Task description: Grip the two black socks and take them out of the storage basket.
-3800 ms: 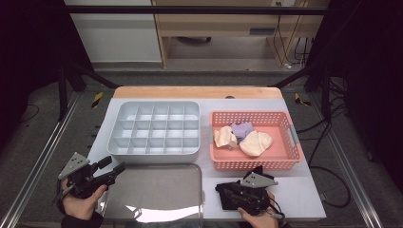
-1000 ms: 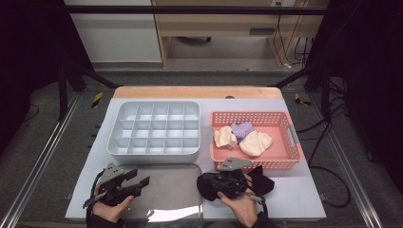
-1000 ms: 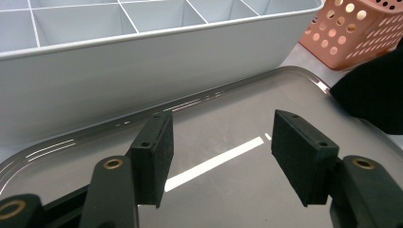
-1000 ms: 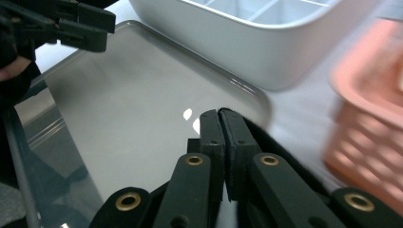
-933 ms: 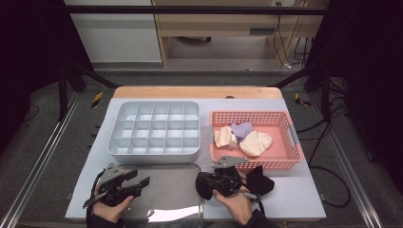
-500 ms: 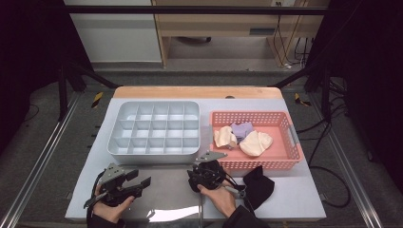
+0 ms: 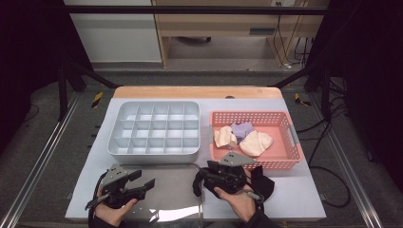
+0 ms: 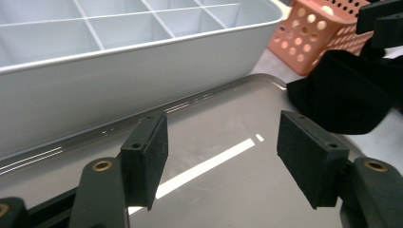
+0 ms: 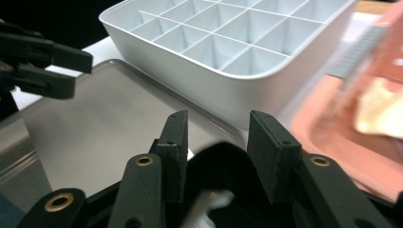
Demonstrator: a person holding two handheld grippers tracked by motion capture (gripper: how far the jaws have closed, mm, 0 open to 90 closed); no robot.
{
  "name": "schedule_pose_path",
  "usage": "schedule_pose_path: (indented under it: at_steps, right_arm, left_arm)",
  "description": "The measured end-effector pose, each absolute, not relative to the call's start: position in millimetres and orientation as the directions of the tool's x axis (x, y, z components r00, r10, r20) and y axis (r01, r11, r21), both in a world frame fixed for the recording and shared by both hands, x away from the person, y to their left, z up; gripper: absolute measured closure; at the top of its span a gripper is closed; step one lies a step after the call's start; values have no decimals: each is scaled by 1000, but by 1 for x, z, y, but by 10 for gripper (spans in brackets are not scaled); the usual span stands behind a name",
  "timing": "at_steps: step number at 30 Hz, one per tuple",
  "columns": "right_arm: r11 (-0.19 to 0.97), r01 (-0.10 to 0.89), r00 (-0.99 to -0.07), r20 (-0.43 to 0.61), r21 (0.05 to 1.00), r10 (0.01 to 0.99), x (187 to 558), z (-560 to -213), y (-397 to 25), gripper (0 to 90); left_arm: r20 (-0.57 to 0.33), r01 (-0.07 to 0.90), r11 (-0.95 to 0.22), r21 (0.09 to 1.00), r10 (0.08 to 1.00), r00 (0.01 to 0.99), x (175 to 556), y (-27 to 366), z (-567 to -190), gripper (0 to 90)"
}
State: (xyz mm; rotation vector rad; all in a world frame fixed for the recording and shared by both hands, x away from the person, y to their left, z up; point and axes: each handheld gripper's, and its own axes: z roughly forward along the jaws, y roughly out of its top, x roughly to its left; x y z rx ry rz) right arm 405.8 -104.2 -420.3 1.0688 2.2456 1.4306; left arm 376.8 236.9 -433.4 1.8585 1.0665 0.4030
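My right gripper (image 7: 197, 184) points left at the near middle of the table, its tips over the right edge of a shiny flat metal tray (image 7: 166, 192). A black cloth (image 7: 264, 183) trails to its right, under the hand. In the right gripper view the jaws (image 9: 216, 142) stand narrow with the black cloth (image 9: 214, 166) bunched between them. My left gripper (image 7: 142, 182) rests open over the tray's left part. In the left gripper view its jaws (image 8: 221, 156) hold nothing above the tray (image 8: 228, 118), and the black cloth (image 8: 347, 90) lies to the right.
A grey divided box (image 7: 154, 154) stands just behind the tray. To its right, a pink basket (image 7: 280, 164) holds two cream cloths (image 7: 256, 142) and a purple one (image 7: 242, 129). The table's near edge lies close under both hands.
My right gripper has moved left from the basket's front to the tray's right edge, with the black cloth trailing behind it. The left gripper moved onto the table earlier and has since stayed still.
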Motion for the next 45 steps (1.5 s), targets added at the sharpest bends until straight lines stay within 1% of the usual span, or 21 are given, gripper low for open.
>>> schedule_pose_path:
  at_steps: [2, 8, 12, 16, 22, 27, 29, 34, 40, 42, 45]
  right_arm:
    - [233, 435, -682, 149, 870, 716, 402, -422, -113, 607]
    - [230, 474, -655, 165, 850, 738, 393, -434, -135, 674]
    - [257, 501, -662, 175, 826, 729, 390, -444, -135, 731]
    - [283, 504, -675, 168, 816, 718, 387, -445, -130, 750]
    - [316, 525, -676, 161, 790, 719, 382, -457, -129, 733]
    - [321, 525, -672, 153, 788, 724, 379, -461, -131, 713]
    - [335, 531, -674, 148, 778, 724, 379, -466, -130, 691]
    - [352, 544, -673, 146, 762, 725, 380, -473, -126, 689]
    - [397, 545, -688, 124, 739, 715, 378, -480, -120, 692]
    - [401, 540, -686, 111, 740, 719, 377, -483, -118, 726]
    - [414, 536, -683, 88, 736, 725, 378, -482, -119, 832]
  left_arm:
    - [-150, 500, -203, 842, 803, 578, 376, 232, -432, 334]
    - [-139, 499, -223, 837, 796, 589, 373, 216, -428, 333]
    - [-133, 500, -235, 834, 793, 595, 373, 207, -426, 338]
    - [-124, 484, -245, 840, 782, 611, 371, 195, -420, 344]
    - [-106, 456, -276, 846, 752, 651, 367, 172, -414, 353]
    - [-112, 463, -295, 836, 734, 670, 366, 154, -418, 356]
    - [-108, 460, -306, 833, 727, 678, 366, 146, -420, 358]
    - [-96, 455, -328, 828, 717, 690, 368, 131, -425, 366]
    - [-90, 463, -336, 820, 724, 684, 372, 127, -432, 409]
    - [-86, 467, -336, 818, 731, 677, 374, 130, -436, 425]
    - [-91, 479, -328, 814, 743, 663, 376, 136, -439, 439]
